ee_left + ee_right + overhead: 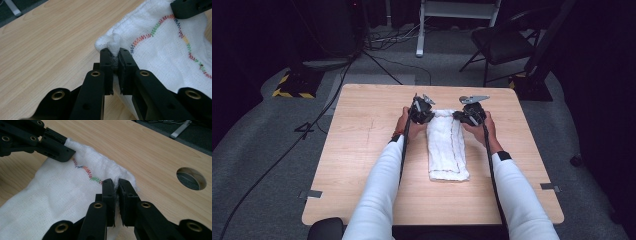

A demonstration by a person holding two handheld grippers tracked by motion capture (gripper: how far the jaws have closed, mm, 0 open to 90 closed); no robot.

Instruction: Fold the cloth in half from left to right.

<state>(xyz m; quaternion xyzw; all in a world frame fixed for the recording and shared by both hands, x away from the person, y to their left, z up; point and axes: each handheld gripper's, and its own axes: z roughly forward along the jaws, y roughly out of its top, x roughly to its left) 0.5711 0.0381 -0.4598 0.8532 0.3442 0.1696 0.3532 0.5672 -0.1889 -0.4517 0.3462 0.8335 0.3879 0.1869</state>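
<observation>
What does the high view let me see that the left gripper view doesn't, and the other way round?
High view alone: the whole folded white towel lying lengthwise on the table, both white sleeves, the right gripper at the far right corner, and a chair beyond.

Left gripper view alone: the towel's rainbow stitching and a pinch of cloth bunched between the shut jaws.

Both: the left gripper, the towel's far end and the pale wood tabletop.
</observation>
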